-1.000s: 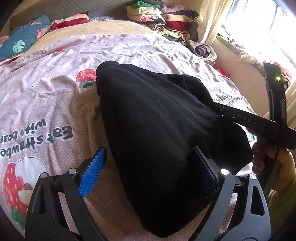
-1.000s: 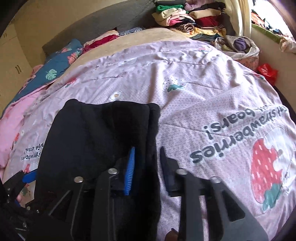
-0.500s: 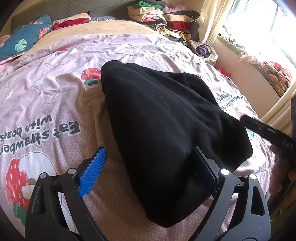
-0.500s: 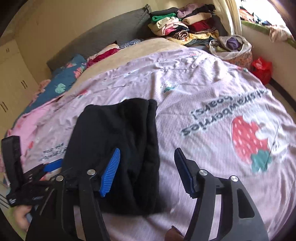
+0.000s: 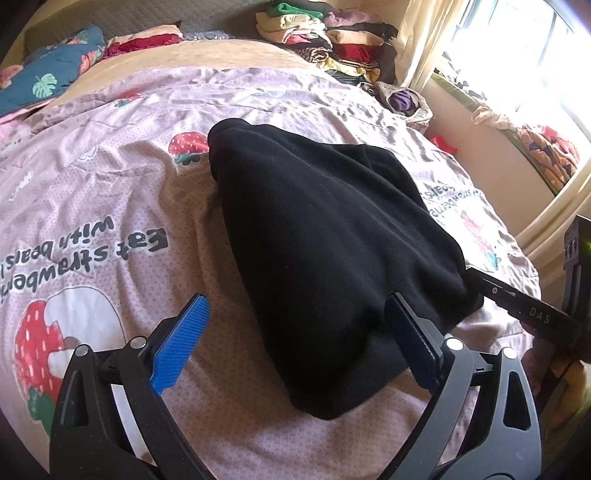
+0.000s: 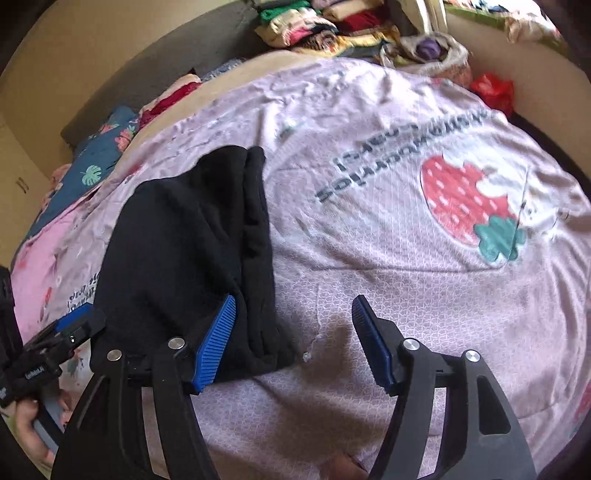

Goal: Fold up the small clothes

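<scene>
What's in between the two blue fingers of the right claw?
Mostly bare pink strawberry bedsheet, seen in the right wrist view. The right claw is open, and only the edge of the folded black garment reaches past its left finger.

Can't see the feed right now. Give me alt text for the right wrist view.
A folded black fleece garment lies on a pink strawberry-print bedspread, and the open right claw, which has just been opening, holds nothing, its left pad over the garment's near edge. The left claw shows at the left edge; stacked folded clothes sit at the far end.
</scene>
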{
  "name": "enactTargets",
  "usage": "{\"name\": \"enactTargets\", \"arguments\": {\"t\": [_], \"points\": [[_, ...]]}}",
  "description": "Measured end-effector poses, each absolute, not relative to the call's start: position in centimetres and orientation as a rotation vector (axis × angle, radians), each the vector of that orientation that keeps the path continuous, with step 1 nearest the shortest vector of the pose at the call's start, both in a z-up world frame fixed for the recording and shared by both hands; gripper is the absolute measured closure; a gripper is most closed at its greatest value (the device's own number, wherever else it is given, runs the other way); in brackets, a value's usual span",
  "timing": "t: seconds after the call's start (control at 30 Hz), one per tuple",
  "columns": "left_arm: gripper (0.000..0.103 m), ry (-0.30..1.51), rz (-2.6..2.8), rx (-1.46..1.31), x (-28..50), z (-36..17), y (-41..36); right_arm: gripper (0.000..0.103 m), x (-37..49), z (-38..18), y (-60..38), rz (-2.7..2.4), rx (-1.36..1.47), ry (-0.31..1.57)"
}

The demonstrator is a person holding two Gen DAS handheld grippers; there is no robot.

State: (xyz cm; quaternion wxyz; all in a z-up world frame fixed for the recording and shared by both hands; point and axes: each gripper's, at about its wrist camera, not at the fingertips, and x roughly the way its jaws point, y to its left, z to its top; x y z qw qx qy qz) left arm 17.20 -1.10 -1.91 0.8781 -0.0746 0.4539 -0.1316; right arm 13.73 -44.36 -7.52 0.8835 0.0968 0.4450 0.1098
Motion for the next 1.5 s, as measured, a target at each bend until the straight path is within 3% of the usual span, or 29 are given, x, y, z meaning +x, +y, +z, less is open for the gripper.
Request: {"name": "enactTargets", "arguments": {"t": [0.17,0.37,1.5], "points": [[0.010,0.941,-0.271,-0.169,16.8,-1.2,-0.9,0.014,12.6,-6.3,-44.1,0.239,0.171,0.883],[0.010,0.929,-0.256,-0.168,16.2,-0.6,-1.0,0.006,11.7,-5.4,-44.2,0.223,0.164,0.858],[0.009,0.825,-0.281,-0.120,9.1,3.5,-0.1,0.005,-0.5,0.8,-42.1,0.272,0.070,0.631]]}}
